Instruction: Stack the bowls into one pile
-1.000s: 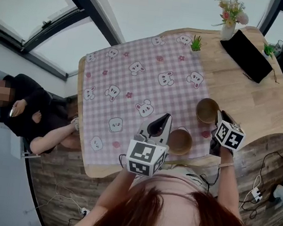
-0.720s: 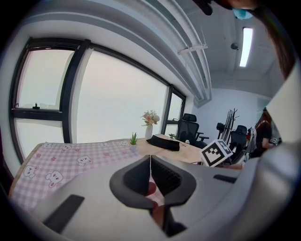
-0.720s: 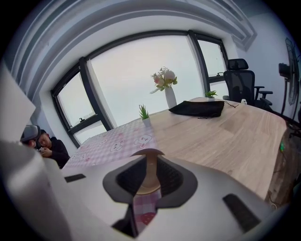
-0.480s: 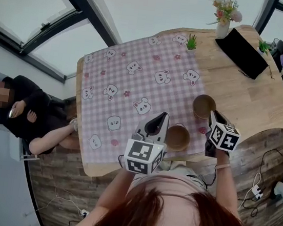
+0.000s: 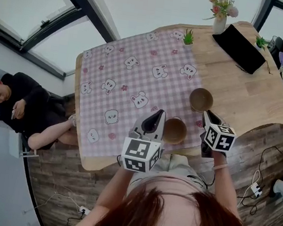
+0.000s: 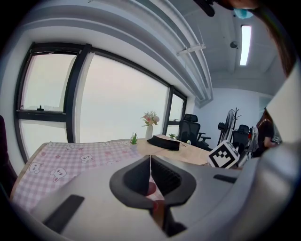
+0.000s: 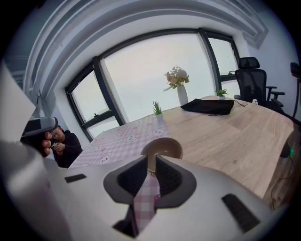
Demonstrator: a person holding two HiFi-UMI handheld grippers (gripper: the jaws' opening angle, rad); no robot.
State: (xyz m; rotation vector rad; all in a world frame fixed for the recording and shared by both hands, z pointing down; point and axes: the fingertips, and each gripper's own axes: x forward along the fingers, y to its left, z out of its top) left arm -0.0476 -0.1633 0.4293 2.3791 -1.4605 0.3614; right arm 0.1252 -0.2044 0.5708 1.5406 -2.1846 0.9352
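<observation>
— How far along is the stacking?
— Not begun. The left gripper (image 6: 150,164) and right gripper (image 7: 151,162) are both closed on nothing. The near brown bowl (image 5: 174,131) and far brown bowl (image 5: 201,99) sit apart on the desk's (image 5: 247,93) checked cloth (image 5: 130,77); one must go into the other.

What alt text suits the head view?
From above: a person's left gripper and right gripper hover at a table edge, flanking the near bowl; the far bowl sits apart at the checked cloth's edge. A vase stands beyond.
</observation>
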